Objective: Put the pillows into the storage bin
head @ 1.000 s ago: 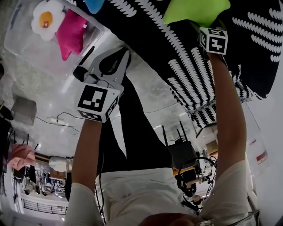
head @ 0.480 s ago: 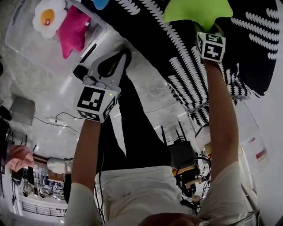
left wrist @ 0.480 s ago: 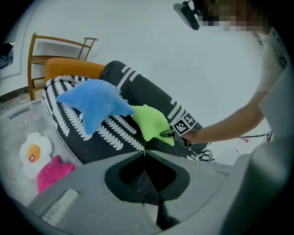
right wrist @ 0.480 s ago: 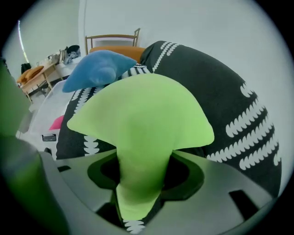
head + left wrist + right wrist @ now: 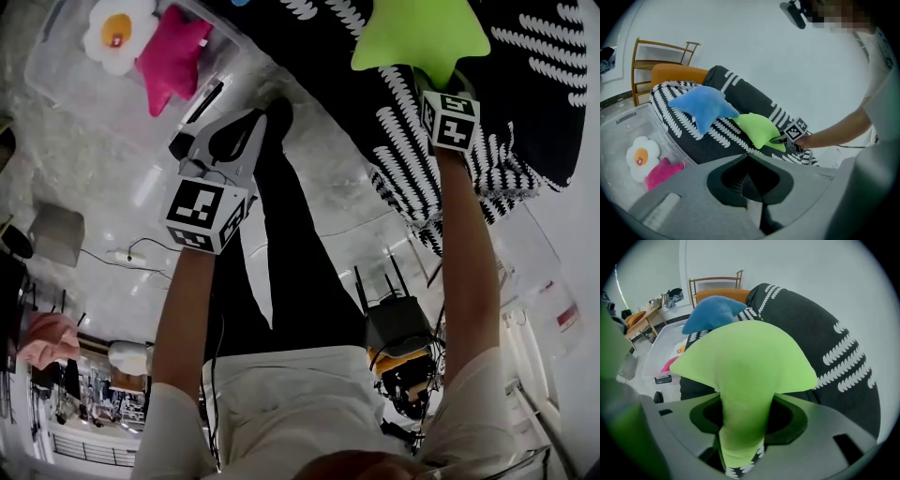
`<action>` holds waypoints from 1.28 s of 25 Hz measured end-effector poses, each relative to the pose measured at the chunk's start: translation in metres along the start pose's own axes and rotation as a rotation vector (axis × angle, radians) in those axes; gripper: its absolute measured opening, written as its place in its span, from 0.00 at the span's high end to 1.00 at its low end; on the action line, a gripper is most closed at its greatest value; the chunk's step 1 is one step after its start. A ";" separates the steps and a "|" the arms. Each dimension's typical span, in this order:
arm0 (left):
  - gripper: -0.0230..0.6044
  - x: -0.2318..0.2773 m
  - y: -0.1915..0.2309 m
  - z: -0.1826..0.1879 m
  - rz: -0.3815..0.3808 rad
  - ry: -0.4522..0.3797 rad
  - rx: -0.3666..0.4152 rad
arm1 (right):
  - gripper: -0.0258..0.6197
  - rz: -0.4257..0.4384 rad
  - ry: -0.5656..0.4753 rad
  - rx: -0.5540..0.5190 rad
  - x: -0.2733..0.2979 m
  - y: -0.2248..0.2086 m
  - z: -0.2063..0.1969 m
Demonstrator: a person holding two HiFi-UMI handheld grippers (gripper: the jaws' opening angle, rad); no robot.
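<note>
The job looks roughly half done. The clear storage bin (image 5: 66,84) on the floor already holds two pillows, a white one with a yellow centre (image 5: 118,33) and a pink one (image 5: 173,56), lying just beside each other at one end. Two more are outside it. The green pillow (image 5: 419,33) is in the right gripper (image 5: 745,401), whose jaws have just been closing and now pinch one of its points, so the rest of it fans out above them. It hangs over the black-and-white patterned couch (image 5: 525,103), well apart from the bin and off to the bin's right in the head view. The blue pillow (image 5: 705,105) rests untouched on top of the couch, on the end nearer the bin. The left gripper (image 5: 747,155) has its jaws pressed together with nothing between them, and it hovers over the floor between the couch and the bin. What seems to be left is carrying the green pillow across and dropping it in, then fetching the blue one. The bin appears to have plenty of free room for both.
</note>
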State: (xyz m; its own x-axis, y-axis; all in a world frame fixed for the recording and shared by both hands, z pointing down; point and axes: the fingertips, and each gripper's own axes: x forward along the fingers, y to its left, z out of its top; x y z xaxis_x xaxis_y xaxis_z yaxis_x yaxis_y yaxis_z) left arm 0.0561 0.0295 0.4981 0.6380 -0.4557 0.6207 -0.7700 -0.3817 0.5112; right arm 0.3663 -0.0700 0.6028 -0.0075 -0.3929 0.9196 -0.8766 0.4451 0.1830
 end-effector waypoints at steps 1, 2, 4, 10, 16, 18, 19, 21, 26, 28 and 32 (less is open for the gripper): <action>0.94 -0.007 0.000 -0.003 -0.002 0.003 0.005 | 0.60 0.002 -0.001 0.010 -0.006 0.007 -0.003; 0.94 -0.013 0.001 -0.005 -0.005 0.005 0.009 | 0.60 0.004 -0.001 0.020 -0.011 0.014 -0.006; 0.94 -0.025 0.002 -0.010 -0.011 0.008 0.016 | 0.60 0.006 0.000 0.038 -0.022 0.026 -0.013; 0.94 -0.069 0.010 -0.024 -0.017 0.019 0.032 | 0.60 0.032 0.002 0.042 -0.064 0.078 -0.027; 0.94 -0.107 0.025 -0.026 -0.015 0.010 0.049 | 0.60 0.077 -0.006 0.032 -0.096 0.137 -0.027; 0.94 -0.119 0.032 -0.025 -0.008 0.000 0.049 | 0.60 0.095 -0.015 0.029 -0.104 0.156 -0.023; 0.94 -0.125 0.034 -0.025 -0.005 -0.005 0.048 | 0.60 0.107 -0.019 0.025 -0.108 0.165 -0.020; 0.93 -0.137 0.039 -0.025 0.004 -0.014 0.045 | 0.60 0.136 -0.026 0.012 -0.115 0.185 -0.014; 0.94 -0.167 0.062 -0.033 0.032 -0.032 0.027 | 0.60 0.216 -0.041 -0.048 -0.126 0.249 0.007; 0.94 -0.181 0.072 -0.039 0.050 -0.037 0.013 | 0.59 0.258 -0.048 -0.080 -0.130 0.279 0.016; 0.93 -0.211 0.093 -0.050 0.086 -0.048 -0.014 | 0.59 0.340 -0.059 -0.129 -0.133 0.338 0.036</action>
State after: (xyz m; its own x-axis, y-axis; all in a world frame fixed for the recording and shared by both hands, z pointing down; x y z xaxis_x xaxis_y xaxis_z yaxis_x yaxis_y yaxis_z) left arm -0.1508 0.1302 0.4443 0.5684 -0.5248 0.6337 -0.8220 -0.3286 0.4652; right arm 0.0541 0.1036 0.5300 -0.3191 -0.2486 0.9145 -0.7512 0.6547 -0.0841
